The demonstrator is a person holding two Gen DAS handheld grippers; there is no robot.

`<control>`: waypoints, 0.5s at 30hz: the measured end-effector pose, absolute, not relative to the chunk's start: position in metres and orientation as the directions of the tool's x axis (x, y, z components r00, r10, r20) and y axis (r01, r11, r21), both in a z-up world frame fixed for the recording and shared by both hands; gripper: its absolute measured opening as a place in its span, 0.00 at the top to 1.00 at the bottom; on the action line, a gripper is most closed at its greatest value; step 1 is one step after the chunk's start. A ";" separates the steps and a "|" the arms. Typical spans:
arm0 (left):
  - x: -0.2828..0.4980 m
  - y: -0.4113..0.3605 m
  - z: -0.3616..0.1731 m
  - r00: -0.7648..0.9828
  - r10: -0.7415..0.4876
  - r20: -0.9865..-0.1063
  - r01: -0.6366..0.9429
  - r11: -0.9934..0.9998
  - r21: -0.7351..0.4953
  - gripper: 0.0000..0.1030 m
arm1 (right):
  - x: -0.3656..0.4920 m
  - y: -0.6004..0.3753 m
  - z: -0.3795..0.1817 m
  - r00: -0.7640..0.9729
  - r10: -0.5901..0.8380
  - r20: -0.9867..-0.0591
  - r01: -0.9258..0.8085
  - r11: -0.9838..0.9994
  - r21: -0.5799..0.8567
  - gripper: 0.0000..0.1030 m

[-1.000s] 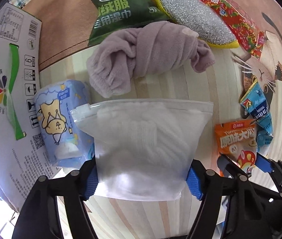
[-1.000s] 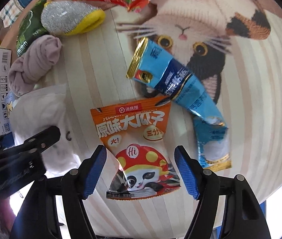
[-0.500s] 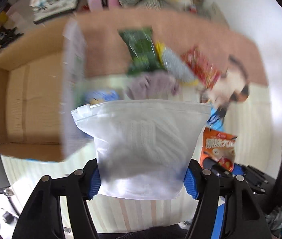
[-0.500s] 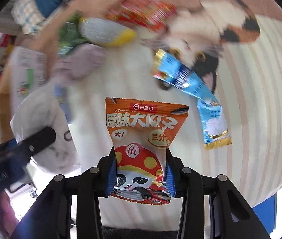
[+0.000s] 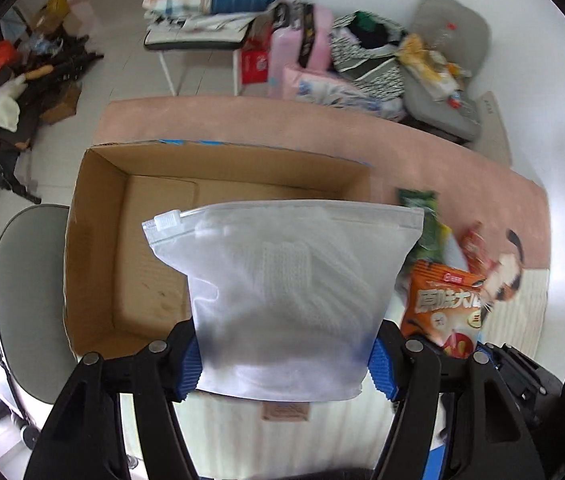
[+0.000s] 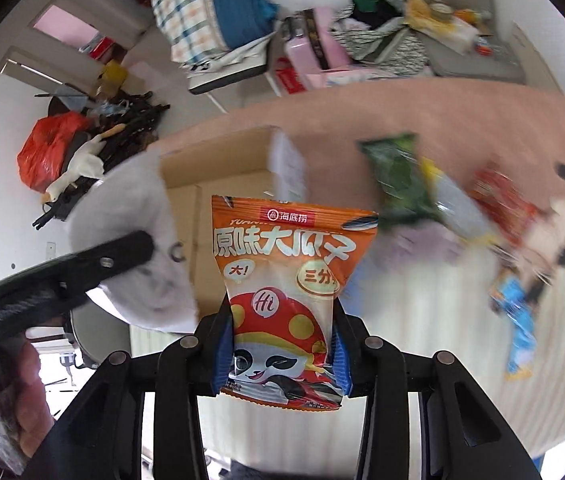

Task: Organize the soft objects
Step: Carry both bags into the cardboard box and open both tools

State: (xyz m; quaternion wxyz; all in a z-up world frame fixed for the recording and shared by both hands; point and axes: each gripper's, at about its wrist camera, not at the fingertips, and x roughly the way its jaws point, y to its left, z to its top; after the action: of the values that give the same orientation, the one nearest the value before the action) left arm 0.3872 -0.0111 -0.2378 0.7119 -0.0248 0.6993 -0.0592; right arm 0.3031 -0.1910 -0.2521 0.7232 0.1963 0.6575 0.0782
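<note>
Left tongs (image 5: 285, 354): clamped on the lower part of a frosted zip bag (image 5: 282, 292) with a white knitted item inside; the bag hangs clear of the counter.
Right tongs (image 6: 280, 354): closed on the bottom of an orange sunflower-seed packet (image 6: 288, 280), held upright.
What changed: a second ago both items lay on the counter and my right tongs were still spread around the packet. Now both are lifted and swung toward the box.
Cardboard box (image 5: 98, 240): open, looks empty from the left view, just beyond the zip bag.
What that means: I judge both pick-ups done; the carry is nearly over and the drop into the box comes next.
Counter (image 5: 518, 320): striped cat-print cover, with a pinkish band farther back.
Left behind: green wet-wipes pack (image 6: 396, 176), silver-and-yellow scrub sponge (image 6: 456, 204), red snack packet (image 6: 502, 200), mauve cloth (image 6: 418, 242), blue wrapper (image 6: 518, 320), all blurred, well apart from the box.
Far: floor clutter, a chair stacked with bedding.
</note>
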 end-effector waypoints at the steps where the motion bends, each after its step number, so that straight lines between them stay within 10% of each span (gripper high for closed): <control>1: 0.397 -0.005 -0.250 -0.003 -0.114 -0.994 0.054 0.992 -0.114 0.37 | 0.320 -0.170 -0.259 0.108 0.362 -0.926 0.135 0.917 0.375 0.59; 15: 0.458 0.038 -0.368 -0.185 -0.136 -0.973 0.051 0.988 -0.148 0.37 | 0.413 -0.059 -0.386 -0.036 0.196 -0.980 0.102 0.976 0.191 0.59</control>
State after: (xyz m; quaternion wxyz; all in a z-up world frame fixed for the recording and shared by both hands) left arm 0.4582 0.0382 -0.3682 0.6376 -0.0278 0.7663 -0.0732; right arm 0.4132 -0.0587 -0.3861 0.6866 0.1034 0.7189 0.0341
